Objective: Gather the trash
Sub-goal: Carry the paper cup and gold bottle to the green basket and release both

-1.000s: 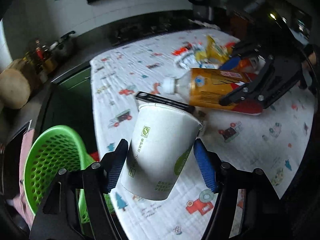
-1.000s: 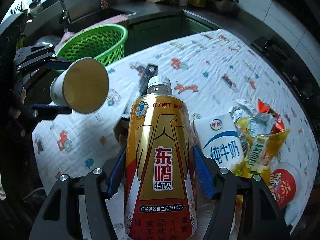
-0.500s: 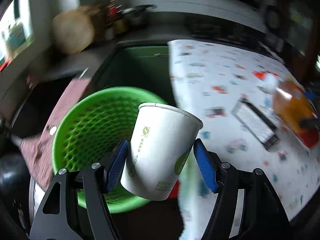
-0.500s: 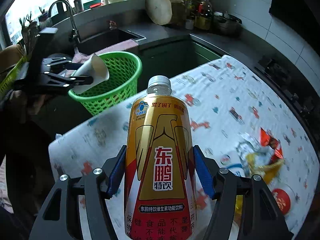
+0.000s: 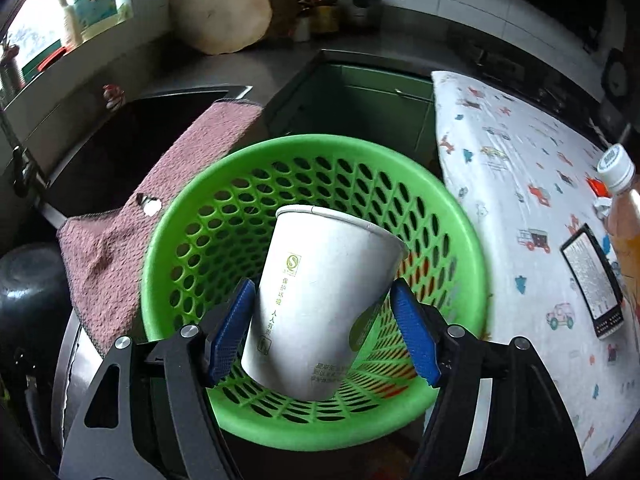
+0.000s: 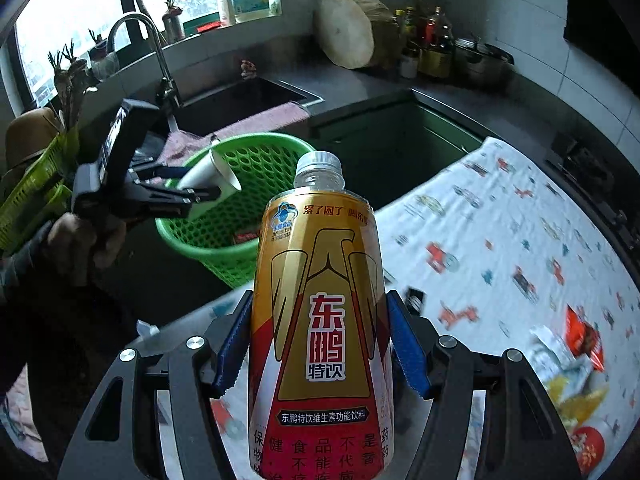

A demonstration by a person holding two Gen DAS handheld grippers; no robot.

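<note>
On the left, the left gripper (image 5: 324, 336) holds a white paper cup (image 5: 320, 300), jaws clamped on its sides, above the round green plastic basket (image 5: 468, 240). To the right, the right gripper (image 6: 320, 344) clamps a golden plastic drink bottle (image 6: 320, 320) over the patterned white tablecloth (image 6: 500, 240).

White paper cup (image 5: 320, 300), green perforated basket (image 5: 224, 216), gold-and-red bottle (image 6: 320, 320), vehicle-print tablecloth (image 5: 520, 200).
</note>
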